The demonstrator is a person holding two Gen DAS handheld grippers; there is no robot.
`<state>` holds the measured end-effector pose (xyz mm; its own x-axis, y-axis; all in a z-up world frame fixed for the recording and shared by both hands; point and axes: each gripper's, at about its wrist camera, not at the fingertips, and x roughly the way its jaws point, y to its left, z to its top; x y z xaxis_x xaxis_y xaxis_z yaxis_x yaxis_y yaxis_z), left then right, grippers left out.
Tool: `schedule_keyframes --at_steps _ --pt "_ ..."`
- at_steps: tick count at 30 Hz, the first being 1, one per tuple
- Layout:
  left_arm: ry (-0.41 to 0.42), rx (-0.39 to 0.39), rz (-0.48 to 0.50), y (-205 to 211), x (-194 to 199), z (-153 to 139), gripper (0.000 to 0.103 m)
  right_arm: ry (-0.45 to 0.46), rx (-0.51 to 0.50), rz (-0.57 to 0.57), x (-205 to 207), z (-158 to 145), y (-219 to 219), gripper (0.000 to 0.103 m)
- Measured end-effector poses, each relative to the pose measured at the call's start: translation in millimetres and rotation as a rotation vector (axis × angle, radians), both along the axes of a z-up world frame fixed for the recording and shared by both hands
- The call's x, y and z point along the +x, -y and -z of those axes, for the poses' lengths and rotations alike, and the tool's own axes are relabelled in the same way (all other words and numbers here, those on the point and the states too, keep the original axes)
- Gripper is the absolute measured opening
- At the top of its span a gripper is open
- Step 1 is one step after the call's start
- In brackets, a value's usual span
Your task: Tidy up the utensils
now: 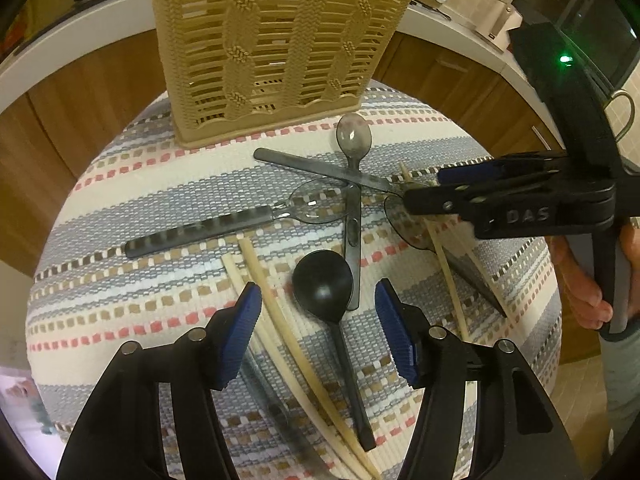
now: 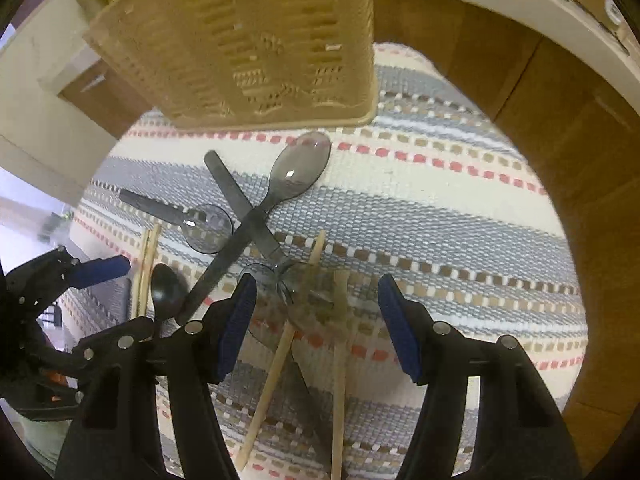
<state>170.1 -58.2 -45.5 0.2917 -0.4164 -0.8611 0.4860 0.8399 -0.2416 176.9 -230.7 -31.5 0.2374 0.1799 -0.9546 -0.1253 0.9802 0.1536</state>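
Loose utensils lie crossed on a striped woven mat (image 1: 160,184) in front of a tan slotted utensil basket (image 1: 276,52) (image 2: 256,44). My left gripper (image 1: 318,320) hangs open just over a black spoon (image 1: 322,284) and a pair of pale chopsticks (image 1: 280,320); its pads touch neither. Smoky clear spoons (image 1: 354,134) (image 1: 316,202) cross further back. My right gripper (image 2: 318,320) (image 1: 424,192) is open over two splayed chopsticks (image 2: 272,376) and a clear spoon bowl (image 2: 260,280), blurred beneath it. The left gripper (image 2: 100,270) shows at that view's left edge.
The mat covers a small round-edged top that drops off on all sides. Wooden cabinets (image 1: 60,112) and a white counter (image 1: 72,44) ring it behind. A person's hand (image 1: 580,280) holds the right gripper's handle at the right. A grey spoon (image 2: 300,164) lies by the basket's foot.
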Motion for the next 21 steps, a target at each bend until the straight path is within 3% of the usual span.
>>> schedule_keyframes --at_steps 1,3,4,5,14,21 --pt "0.000 -0.002 0.000 0 0 0 0.057 -0.004 -0.002 -0.005 1 2 -2 0.059" --pt "-0.003 -0.003 -0.005 1 2 2 0.057 -0.006 -0.027 -0.027 2 5 -8 0.049" --pt "-0.004 -0.003 -0.008 1 3 3 0.057 0.003 -0.056 -0.037 1 4 -10 0.038" --pt "-0.006 -0.002 -0.010 1 4 4 0.057 0.002 -0.063 -0.041 1 4 -14 0.037" --pt "0.003 0.015 -0.006 9 2 10 0.057 0.032 0.009 0.018 -27 -8 12 0.036" --pt "0.019 0.025 -0.014 15 0 15 0.057 0.030 0.000 0.181 -73 -14 62 0.036"
